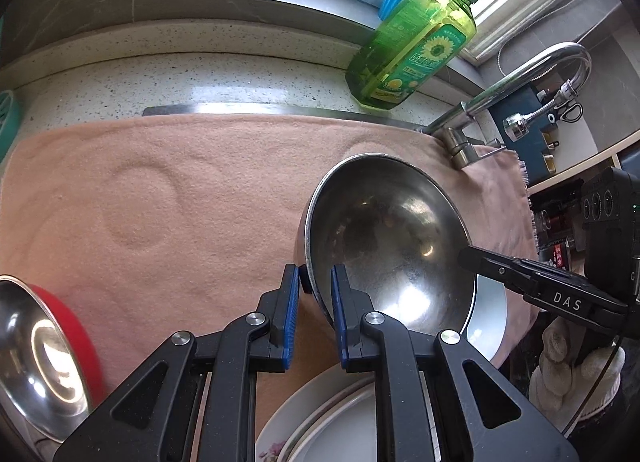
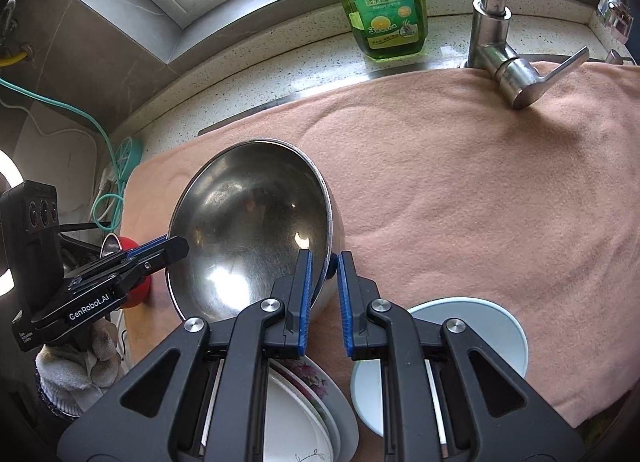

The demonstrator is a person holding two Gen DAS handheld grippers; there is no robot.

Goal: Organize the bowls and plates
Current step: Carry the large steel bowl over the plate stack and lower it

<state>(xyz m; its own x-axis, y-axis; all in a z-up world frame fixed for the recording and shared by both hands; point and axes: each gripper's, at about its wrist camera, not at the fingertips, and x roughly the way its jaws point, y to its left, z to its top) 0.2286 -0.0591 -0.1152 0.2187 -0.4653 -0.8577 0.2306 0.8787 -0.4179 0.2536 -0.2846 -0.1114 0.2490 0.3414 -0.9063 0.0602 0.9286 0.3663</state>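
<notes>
A: Pink towel [image 1: 180, 190] covers the table right up to the tap [image 2: 496, 42], and everything sits on that soft cloth.

B: Start at the jaws. The left gripper [image 1: 316, 302] is clamped on the near-left rim of the steel bowl [image 1: 384, 234], and the right gripper [image 2: 325, 294] pinches the opposite rim. Each pair of jaws is nearly closed with only the thin wall between the pads.

A: So the bowl hangs between two rim pinches, tilted, above the towel?

B: It looks that way. Its low edge is over the plates [image 2: 296, 414] and next to the pale blue dish [image 2: 472, 342]. I can't tell whether it touches them.

A: What's the risk, then?

B: Polished steel on a narrow pad contact. If the two hands drift apart or roll unevenly, one rim could slip out and the bowl would swing from the other.

A: And then drop onto the crockery.

B: Yes, a chip is likely. Further out, the soap bottle [image 2: 380, 2] stands near the tap, and the red bowl [image 1: 48, 346] sits at the towel's left edge. A wide swing could clip either.
</notes>
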